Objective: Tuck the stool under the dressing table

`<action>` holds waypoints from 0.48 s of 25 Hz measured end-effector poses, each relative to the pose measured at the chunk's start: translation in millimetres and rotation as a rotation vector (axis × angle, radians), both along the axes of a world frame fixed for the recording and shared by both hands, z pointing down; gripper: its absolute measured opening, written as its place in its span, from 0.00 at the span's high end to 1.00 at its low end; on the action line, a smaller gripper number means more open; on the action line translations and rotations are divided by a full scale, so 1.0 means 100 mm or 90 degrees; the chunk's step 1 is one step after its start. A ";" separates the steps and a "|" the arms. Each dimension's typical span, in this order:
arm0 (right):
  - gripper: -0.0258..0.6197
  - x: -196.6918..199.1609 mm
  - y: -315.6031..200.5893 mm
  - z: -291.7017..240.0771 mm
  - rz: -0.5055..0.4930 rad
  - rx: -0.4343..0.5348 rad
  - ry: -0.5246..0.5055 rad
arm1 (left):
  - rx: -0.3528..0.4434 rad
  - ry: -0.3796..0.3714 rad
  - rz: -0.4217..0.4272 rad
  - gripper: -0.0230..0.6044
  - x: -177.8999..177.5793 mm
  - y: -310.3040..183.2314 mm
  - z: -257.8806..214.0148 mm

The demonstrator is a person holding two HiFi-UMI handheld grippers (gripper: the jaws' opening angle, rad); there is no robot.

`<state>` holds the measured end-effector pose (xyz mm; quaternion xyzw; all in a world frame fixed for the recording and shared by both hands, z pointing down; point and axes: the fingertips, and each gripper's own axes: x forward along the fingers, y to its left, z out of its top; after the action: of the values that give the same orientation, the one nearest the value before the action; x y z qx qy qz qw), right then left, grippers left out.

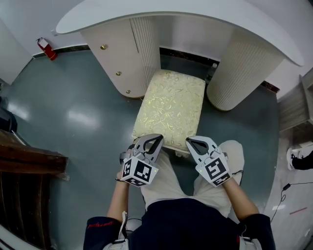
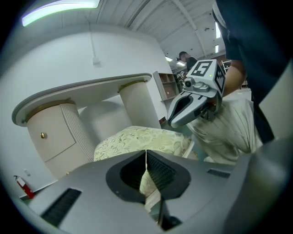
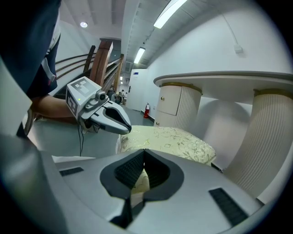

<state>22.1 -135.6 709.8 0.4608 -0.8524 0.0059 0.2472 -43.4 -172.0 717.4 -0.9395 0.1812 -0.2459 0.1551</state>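
The stool [image 1: 170,105] has a cream floral cushion and stands between the two pedestals of the white dressing table [image 1: 195,10], its far end under the curved top. My left gripper [image 1: 157,138] is shut, its tips at the cushion's near edge. My right gripper [image 1: 189,141] is shut too, just to the right of it at the same edge. Whether either one touches the cushion is unclear. In the left gripper view the shut tips [image 2: 146,153] point at the stool [image 2: 137,139]. The right gripper view shows the same [image 3: 144,151], with the stool [image 3: 169,139] ahead.
A drawer pedestal [image 1: 122,53] flanks the stool on the left and a ribbed round pedestal [image 1: 242,68] on the right. A red fire extinguisher [image 1: 47,49] stands by the back-left wall. Dark wooden furniture [image 1: 24,161] is at the left. A shoe [image 1: 301,158] and a cable [image 1: 283,188] lie at the right.
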 end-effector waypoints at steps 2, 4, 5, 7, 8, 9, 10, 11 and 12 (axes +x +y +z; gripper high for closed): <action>0.94 -0.05 0.03 0.03 -0.008 -0.008 -0.008 | 0.005 -0.017 -0.001 0.94 -0.01 0.02 0.03; 0.94 -0.11 0.08 0.08 -0.015 -0.020 -0.022 | 0.004 -0.030 0.001 0.94 -0.02 0.06 0.08; 0.94 -0.13 0.10 0.11 -0.019 -0.027 -0.024 | 0.004 -0.037 0.003 0.94 -0.02 0.08 0.11; 0.94 -0.19 0.15 0.17 -0.029 -0.037 -0.021 | 0.004 -0.051 0.005 0.94 -0.03 0.11 0.17; 0.94 -0.21 0.17 0.19 -0.034 -0.041 -0.016 | 0.003 -0.056 0.006 0.94 -0.03 0.11 0.18; 0.94 -0.22 0.19 0.22 -0.037 -0.044 -0.009 | 0.003 -0.062 0.006 0.94 -0.02 0.11 0.20; 0.94 -0.23 0.20 0.25 -0.038 -0.048 0.001 | 0.004 -0.069 0.006 0.94 -0.02 0.11 0.22; 0.94 -0.23 0.20 0.28 -0.037 -0.051 0.012 | 0.009 -0.078 0.006 0.94 -0.01 0.10 0.23; 0.94 -0.23 0.18 0.29 -0.036 -0.052 0.022 | 0.016 -0.086 0.006 0.94 -0.01 0.10 0.25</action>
<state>-0.5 -117.3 739.2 0.4263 -0.8596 0.0255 0.2806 -44.1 -162.2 742.6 -0.9196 0.1686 -0.3058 0.1799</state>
